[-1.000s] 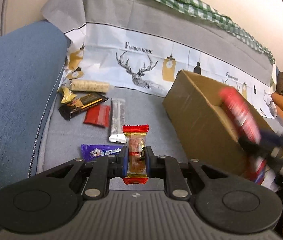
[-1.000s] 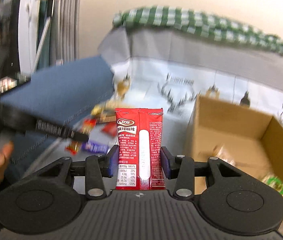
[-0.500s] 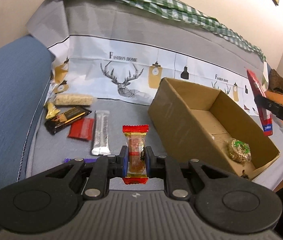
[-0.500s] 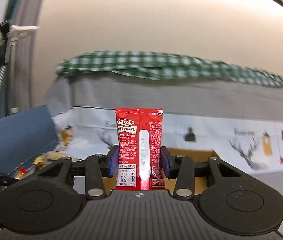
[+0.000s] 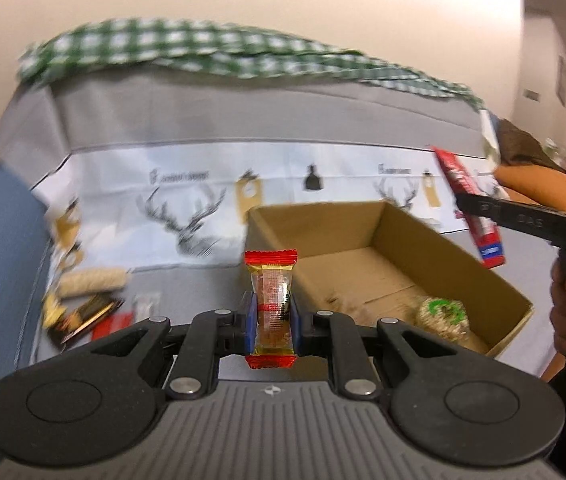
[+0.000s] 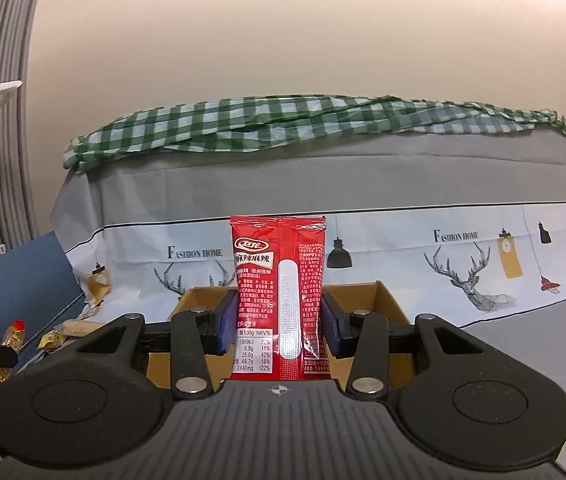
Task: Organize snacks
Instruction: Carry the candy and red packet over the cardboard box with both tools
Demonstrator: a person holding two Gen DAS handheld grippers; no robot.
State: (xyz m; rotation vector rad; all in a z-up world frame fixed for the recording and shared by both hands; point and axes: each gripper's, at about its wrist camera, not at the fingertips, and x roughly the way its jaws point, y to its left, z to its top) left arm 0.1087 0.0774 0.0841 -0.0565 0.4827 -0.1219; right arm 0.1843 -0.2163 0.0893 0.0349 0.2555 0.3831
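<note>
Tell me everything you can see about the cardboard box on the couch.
The cardboard box is plain brown corrugated card, rectangular, open-topped, with scuffed inner walls and floor. It sits upright on the grey printed couch cover, seen at an angle from the left wrist camera. Inside, near its front right corner, lies one round snack with a green label; the rest of the visible floor is bare. Neither gripper touches it.

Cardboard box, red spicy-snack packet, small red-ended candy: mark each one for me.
cardboard box [image 5: 411, 232]: left wrist view, inner face of its right wall.
red spicy-snack packet [image 6: 279, 280]: right wrist view, middle of its printed back.
small red-ended candy [image 5: 271, 300]: left wrist view, clear middle of the wrapper.
</note>
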